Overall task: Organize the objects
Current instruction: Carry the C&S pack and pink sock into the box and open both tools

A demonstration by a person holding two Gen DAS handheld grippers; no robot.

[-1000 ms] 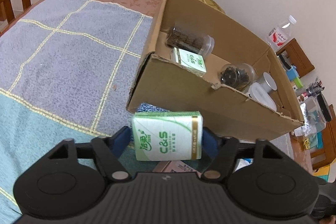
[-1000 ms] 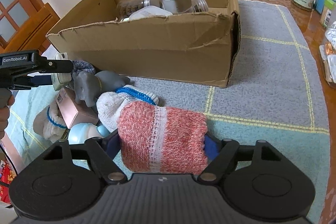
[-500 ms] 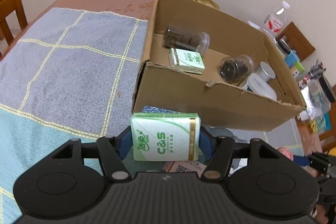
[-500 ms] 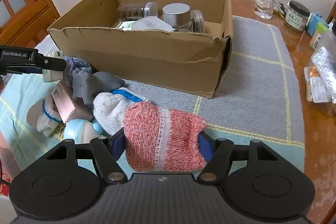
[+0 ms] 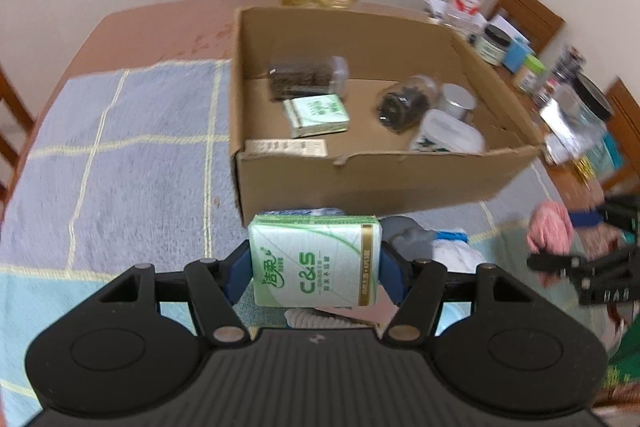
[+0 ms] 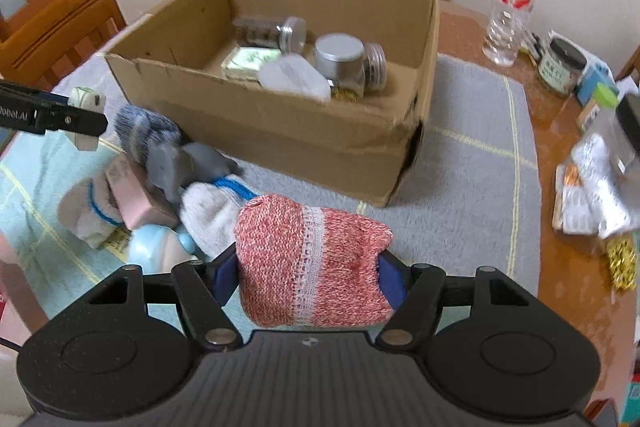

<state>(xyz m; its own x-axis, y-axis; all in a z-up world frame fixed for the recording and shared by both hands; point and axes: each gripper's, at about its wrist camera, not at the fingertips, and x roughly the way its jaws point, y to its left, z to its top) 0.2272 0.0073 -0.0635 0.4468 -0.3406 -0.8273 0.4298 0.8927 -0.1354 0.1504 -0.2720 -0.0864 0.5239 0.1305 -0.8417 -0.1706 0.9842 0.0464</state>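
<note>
A green-and-white tissue pack (image 5: 314, 261) sits low in the centre of the left wrist view, pinched side to side between the blue pads of the left gripper (image 5: 314, 267) and held up off the cloth, short of the cardboard box (image 5: 360, 179) that fills the middle of the frame. In the right wrist view, the right gripper (image 6: 308, 267) squeezes a rolled red-and-white knitted sock (image 6: 310, 261) at lower centre, with the same box (image 6: 280, 131) above it.

Inside the box lie two jars of dark contents, a second tissue pack (image 5: 316, 111), a silver tin (image 6: 340, 59) and a white tub (image 5: 448, 135). At left of the right wrist view a loose pile waits on the cloth: a grey toy elephant (image 6: 180, 163), a pink carton (image 6: 136, 195), more socks.

Judged from here, each load should clear the torn front wall before the pads part, and drop into the bare floor at the box's near left, away from the jars. The two hands should go in one at a time to avoid a clash.

The pack reads "C&S" beside Chinese characters; other labels are too blurred to read.
</note>
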